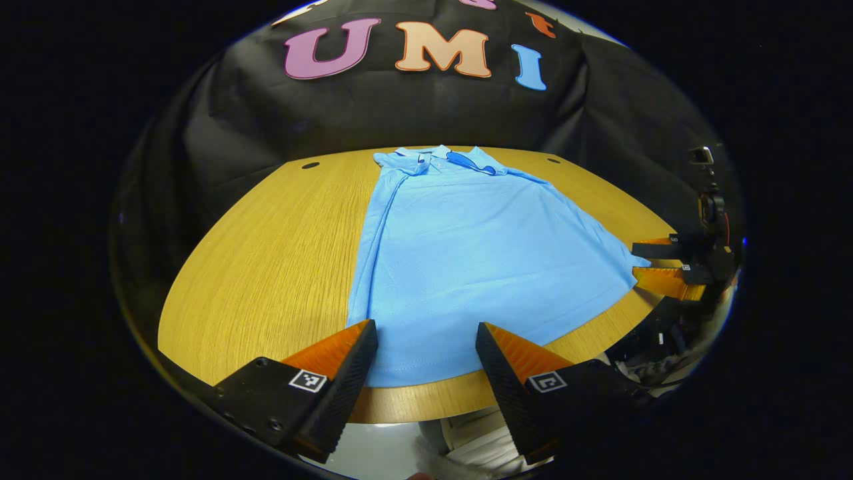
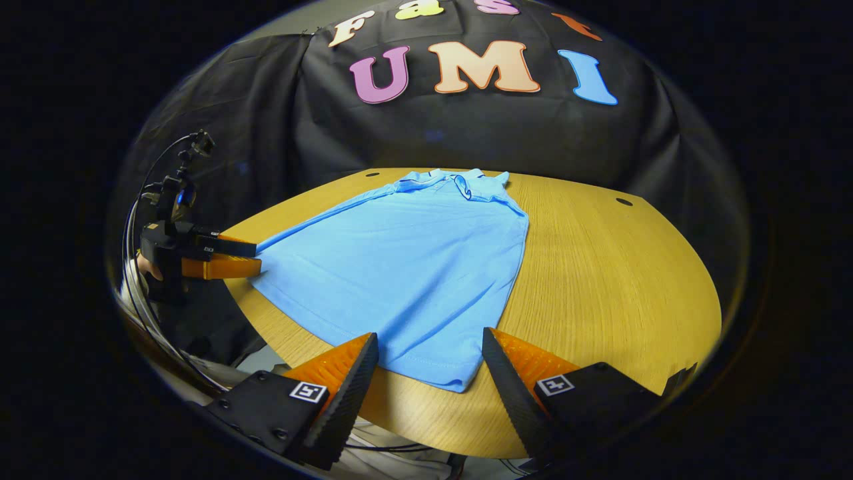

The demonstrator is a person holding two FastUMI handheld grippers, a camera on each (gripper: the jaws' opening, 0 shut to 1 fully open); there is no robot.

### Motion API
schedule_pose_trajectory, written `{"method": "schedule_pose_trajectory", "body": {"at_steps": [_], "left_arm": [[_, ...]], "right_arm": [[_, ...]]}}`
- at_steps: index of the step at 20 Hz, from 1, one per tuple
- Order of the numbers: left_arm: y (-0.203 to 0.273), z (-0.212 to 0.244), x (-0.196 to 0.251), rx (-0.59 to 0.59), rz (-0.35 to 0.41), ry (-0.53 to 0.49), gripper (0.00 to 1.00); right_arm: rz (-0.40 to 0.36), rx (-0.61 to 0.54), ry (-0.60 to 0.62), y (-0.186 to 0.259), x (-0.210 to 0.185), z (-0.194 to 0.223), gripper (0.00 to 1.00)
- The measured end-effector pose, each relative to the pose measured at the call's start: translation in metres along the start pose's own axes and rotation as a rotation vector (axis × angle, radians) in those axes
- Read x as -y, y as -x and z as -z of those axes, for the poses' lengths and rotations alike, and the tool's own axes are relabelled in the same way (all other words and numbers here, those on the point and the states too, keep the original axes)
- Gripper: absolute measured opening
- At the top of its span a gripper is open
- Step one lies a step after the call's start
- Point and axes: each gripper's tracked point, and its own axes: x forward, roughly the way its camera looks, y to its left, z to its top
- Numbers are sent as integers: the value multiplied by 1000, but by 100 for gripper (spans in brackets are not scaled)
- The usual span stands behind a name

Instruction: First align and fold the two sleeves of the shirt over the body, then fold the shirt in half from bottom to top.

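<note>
We see the light blue polo shirt (image 1: 460,260) lying flat along the middle of the wooden tabletop (image 1: 266,267), its collar (image 1: 443,159) at the far edge by the black cloth wall and its hem reaching the near edge; both sleeves appear already folded in over the body. Our left claw (image 1: 426,343) hangs spread wide over the hem's left corner at the near edge, pinching nothing. Our right claw (image 2: 430,353) is likewise spread wide and free of cloth over the hem's right corner (image 2: 456,383); neither visibly touches the fabric.
</note>
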Motion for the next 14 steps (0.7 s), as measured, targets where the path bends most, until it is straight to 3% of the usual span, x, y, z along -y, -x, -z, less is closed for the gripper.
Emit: {"method": "schedule_pose_trajectory", "body": {"at_steps": [5,6,8,9,10,11,14], "left_arm": [[-1,0,9,55,9,9,90],[-2,-2,14,73,18,11,77],[-5,-2,21,87,30,11,44],[-5,-3,24,94,35,12,36],[-6,-3,25,97,34,18,21],[-6,-4,25,106,33,23,17],[-8,-6,26,115,33,46,6]], "right_arm": [[-14,17,4,-2,-5,1,93],[-25,18,0,-4,-9,1,90],[-21,24,15,-4,-11,3,68],[-40,25,15,0,-16,1,67],[-49,22,7,-4,-17,3,62],[-48,27,8,-4,-18,1,40],[-53,19,10,-7,-20,2,37]]}}
